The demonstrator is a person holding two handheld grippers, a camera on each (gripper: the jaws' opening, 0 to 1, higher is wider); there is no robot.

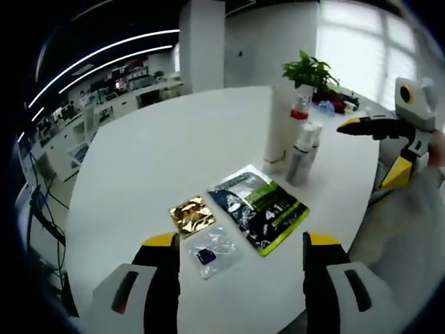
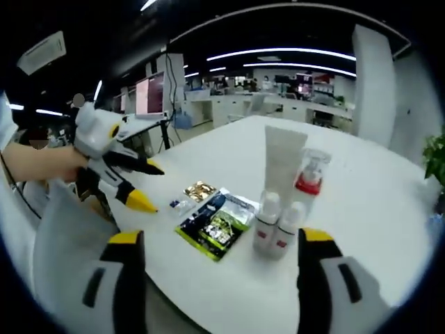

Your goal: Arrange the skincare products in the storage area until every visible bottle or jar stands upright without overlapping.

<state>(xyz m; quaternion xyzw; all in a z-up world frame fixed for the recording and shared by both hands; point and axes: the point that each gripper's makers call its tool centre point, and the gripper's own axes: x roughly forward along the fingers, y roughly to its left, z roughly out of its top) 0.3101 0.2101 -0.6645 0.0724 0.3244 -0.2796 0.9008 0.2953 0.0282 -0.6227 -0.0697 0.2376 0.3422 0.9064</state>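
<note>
Jaws of my left gripper [image 1: 238, 240] stand wide apart at 6 o'clock in the left gripper view, gripping nothing, their yellow tips hovering above the white table [image 1: 160, 146]. My right gripper [image 2: 221, 235] is just as wide open and empty in the right gripper view; in the left gripper view I see it [image 1: 379, 149] at 3 o'clock, spread and off the surface.

Just ahead of the left gripper lie three flat packets: a crinkled gold foil sachet [image 1: 192, 215], a clear plastic sachet [image 1: 212, 249] with a dark spot inside, and a glossy dark pouch with green print [image 1: 258, 208] at 1 o'clock of them.

Beyond the pouch the skincare products stand upright in a tight cluster: a tall white tube [image 2: 281, 161] on its cap, a clear pump bottle with a red collar [image 2: 309, 175] just beside it, and two small white bottles [image 2: 277, 224] side by side in front (I cannot tell whether they touch).

The table is smooth, matte and round-edged. A green potted plant [image 1: 310, 69] sits at its far edge. Around it is an open office with desks, white columns, ceiling strip lights and a bright window.
</note>
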